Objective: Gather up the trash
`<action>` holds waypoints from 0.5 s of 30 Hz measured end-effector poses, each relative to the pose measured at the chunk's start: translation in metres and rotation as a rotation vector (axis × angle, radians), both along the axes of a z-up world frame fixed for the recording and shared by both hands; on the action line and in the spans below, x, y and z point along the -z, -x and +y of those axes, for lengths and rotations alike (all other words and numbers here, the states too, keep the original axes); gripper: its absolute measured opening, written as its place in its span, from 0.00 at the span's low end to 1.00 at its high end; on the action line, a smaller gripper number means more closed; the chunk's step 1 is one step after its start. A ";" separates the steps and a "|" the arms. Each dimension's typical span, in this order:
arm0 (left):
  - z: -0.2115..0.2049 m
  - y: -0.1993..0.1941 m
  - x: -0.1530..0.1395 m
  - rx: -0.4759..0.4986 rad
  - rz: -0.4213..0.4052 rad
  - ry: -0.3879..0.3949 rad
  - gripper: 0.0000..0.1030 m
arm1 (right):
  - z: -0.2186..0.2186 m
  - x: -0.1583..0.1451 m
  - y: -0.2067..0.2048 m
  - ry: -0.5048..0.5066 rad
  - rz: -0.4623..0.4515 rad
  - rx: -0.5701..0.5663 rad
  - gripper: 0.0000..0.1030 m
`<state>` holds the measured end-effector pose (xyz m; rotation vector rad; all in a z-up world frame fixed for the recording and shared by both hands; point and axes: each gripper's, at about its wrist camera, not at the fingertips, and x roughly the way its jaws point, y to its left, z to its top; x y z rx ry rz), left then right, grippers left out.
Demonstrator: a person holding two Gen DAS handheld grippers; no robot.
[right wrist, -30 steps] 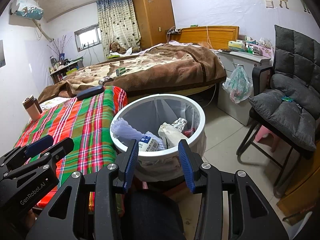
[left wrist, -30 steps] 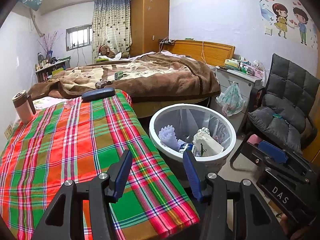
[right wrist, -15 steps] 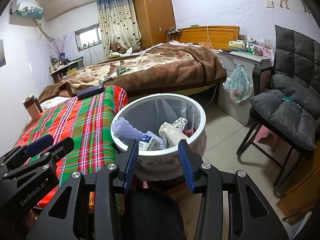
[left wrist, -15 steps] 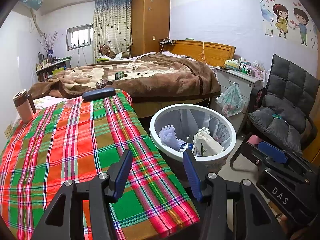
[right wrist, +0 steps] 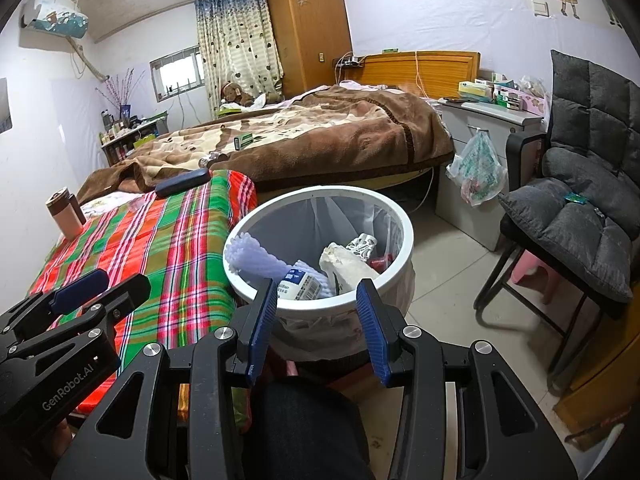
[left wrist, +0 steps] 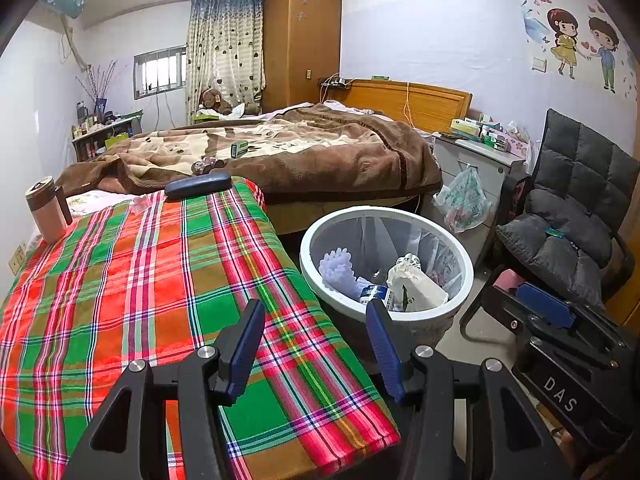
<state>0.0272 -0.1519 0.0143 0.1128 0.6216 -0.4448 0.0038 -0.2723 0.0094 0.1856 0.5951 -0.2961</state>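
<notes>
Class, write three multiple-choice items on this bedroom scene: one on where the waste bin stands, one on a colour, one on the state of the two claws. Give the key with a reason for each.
1. Where is the waste bin?
A. on the bed
B. on the floor beside the plaid-covered table
C. on the chair

2. What colour is the bin's rim?
A. white
B. red
C. black

3. How are the left claw and right claw?
A. both clamp trash
B. one holds a bottle
C. both open and empty

Key: B, it stands on the tiles at the cloth's edge; A, the ring is white; C, nothing sits between the blue pads.
</notes>
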 end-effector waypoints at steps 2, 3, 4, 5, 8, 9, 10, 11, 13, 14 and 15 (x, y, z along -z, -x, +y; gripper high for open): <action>0.000 0.000 0.000 -0.001 0.000 -0.001 0.51 | 0.000 0.000 0.000 0.002 0.001 0.001 0.42; 0.000 0.000 0.000 -0.001 0.000 -0.001 0.51 | 0.000 0.000 0.000 0.001 0.000 0.001 0.42; -0.001 0.000 0.000 0.000 -0.001 -0.001 0.51 | 0.000 0.001 0.000 0.000 0.000 0.001 0.42; 0.000 -0.001 0.001 0.000 -0.001 0.000 0.51 | 0.000 0.001 -0.001 0.000 0.001 0.001 0.42; 0.000 -0.001 0.001 0.001 0.001 0.000 0.51 | 0.001 0.000 0.000 -0.002 0.003 0.001 0.42; 0.000 -0.001 0.002 0.004 0.001 0.002 0.51 | 0.000 0.001 0.000 -0.001 0.002 0.000 0.42; 0.000 -0.001 0.002 0.005 0.001 0.005 0.51 | 0.000 0.001 -0.001 0.000 0.002 0.000 0.42; 0.000 -0.001 0.003 0.006 0.001 0.005 0.51 | 0.000 0.001 0.000 -0.001 0.002 0.001 0.42; 0.001 0.000 0.004 0.008 0.002 0.005 0.51 | 0.000 0.001 -0.001 -0.002 0.002 0.000 0.42; 0.001 0.000 0.004 0.007 0.004 0.005 0.51 | 0.000 0.001 0.000 -0.002 0.003 0.001 0.42; 0.001 -0.001 0.005 0.007 0.007 0.005 0.51 | 0.000 0.001 0.000 -0.002 0.002 0.001 0.42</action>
